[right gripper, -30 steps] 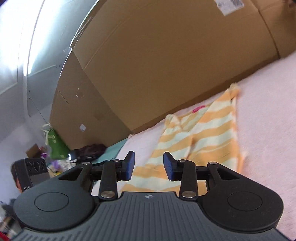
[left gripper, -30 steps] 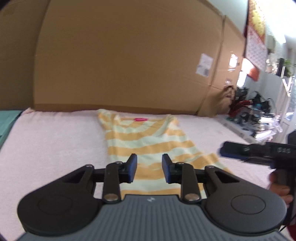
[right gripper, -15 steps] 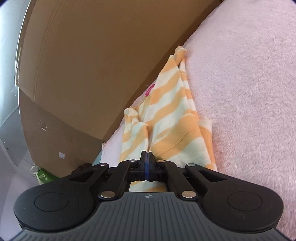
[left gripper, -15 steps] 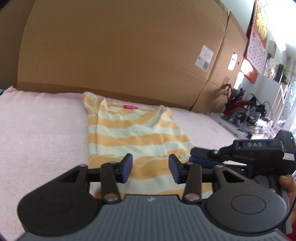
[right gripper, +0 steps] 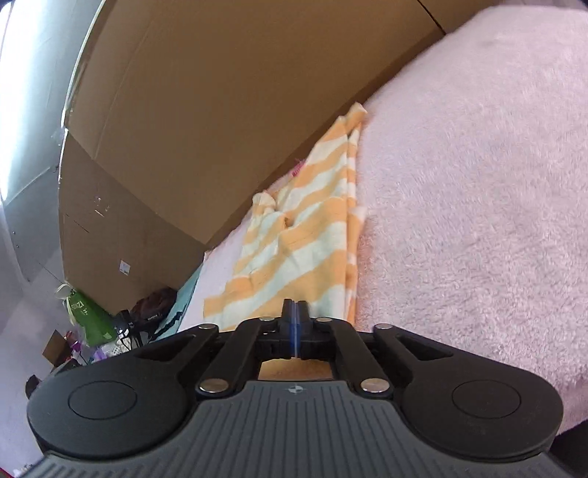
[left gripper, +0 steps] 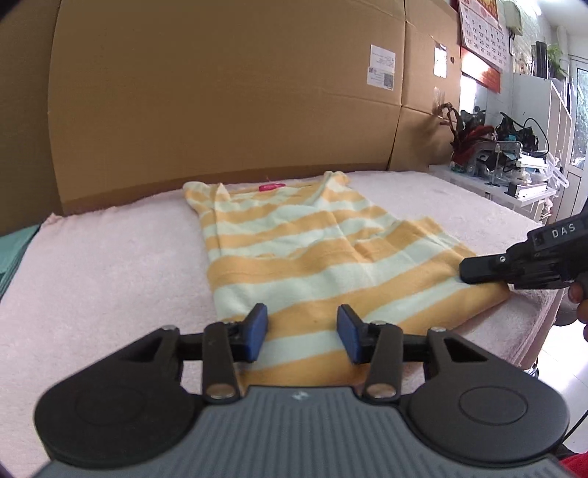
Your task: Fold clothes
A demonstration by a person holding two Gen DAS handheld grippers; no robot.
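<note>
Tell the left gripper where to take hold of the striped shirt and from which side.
Take the striped shirt at its near hem, at the corner left of the left gripper, coming in low from the near edge of the pink blanket. The hem lies flat there, and the right gripper is already at the opposite hem corner.

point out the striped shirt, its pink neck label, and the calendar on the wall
striped shirt (left gripper: 294, 250): left wrist view, middle of its body.
pink neck label (left gripper: 272, 186): left wrist view, centre of the label at the collar.
calendar (left gripper: 483, 31): left wrist view, its date grid.
</note>
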